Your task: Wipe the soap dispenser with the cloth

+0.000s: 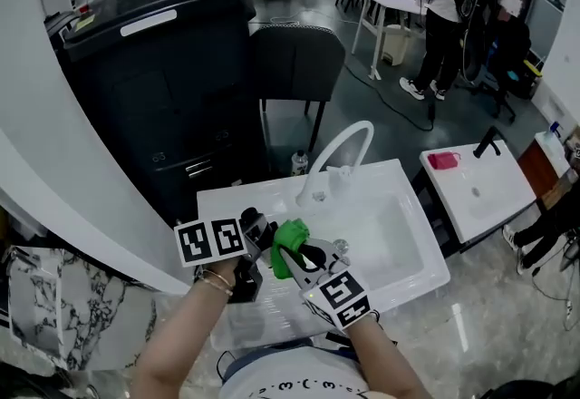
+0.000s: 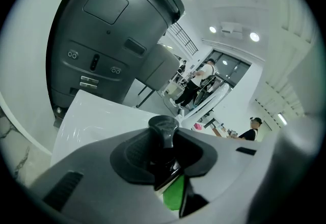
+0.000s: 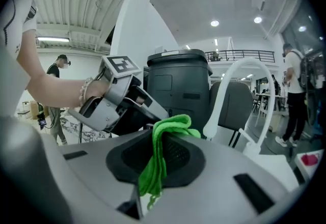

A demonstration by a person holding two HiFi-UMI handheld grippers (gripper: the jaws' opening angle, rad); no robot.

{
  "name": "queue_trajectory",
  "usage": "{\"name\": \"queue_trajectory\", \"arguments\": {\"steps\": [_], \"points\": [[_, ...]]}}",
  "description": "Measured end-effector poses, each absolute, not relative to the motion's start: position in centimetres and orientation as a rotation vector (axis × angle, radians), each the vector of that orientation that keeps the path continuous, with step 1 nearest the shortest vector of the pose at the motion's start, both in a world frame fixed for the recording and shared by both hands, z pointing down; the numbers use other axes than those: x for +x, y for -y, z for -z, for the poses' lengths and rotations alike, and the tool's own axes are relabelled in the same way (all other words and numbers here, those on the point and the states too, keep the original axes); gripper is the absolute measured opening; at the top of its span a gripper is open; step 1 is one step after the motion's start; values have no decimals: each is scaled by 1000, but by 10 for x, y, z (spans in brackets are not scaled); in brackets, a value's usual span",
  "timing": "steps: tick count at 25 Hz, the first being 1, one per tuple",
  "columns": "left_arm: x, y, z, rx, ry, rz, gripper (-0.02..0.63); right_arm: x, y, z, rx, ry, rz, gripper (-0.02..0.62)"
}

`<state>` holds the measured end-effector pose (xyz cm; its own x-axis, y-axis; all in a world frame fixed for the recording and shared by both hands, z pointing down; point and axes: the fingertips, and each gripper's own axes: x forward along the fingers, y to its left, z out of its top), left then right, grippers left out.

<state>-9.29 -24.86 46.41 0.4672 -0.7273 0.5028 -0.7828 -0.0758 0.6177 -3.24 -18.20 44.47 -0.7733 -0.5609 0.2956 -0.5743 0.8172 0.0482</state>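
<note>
Right gripper view: crumpled bright-green cloth [image 3: 164, 139]

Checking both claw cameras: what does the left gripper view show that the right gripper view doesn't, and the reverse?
Left only: the dispenser clamped in the left claw. Right only: the right claw pinching the cloth, plus the forearm behind the left claw. Both: the cloth and the bin.

Left gripper [image 1: 263, 232] and right gripper [image 1: 293, 254] grey, marker-cubed; wrist bracelet [image 1: 216, 281].
</note>
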Motion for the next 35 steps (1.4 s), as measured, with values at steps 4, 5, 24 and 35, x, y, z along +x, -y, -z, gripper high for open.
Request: {"name": "queue_trajectory", "arguments": {"steps": [4,5,24,35], "points": [[-87,247,-464,1813,1269,-73,109,-33,191,-448,883,2664,-89,48],[-87,247,-464,1811,1272,-68,109,-32,192,-449,887,2653,-96,48],[-94,262,-456,1727,1254,90,109,3,188,-435,1045,2670,-244,48],[-98,271,-454,1641,1283,136,109,-56,194,-447,989,2669,-202,48]]}}
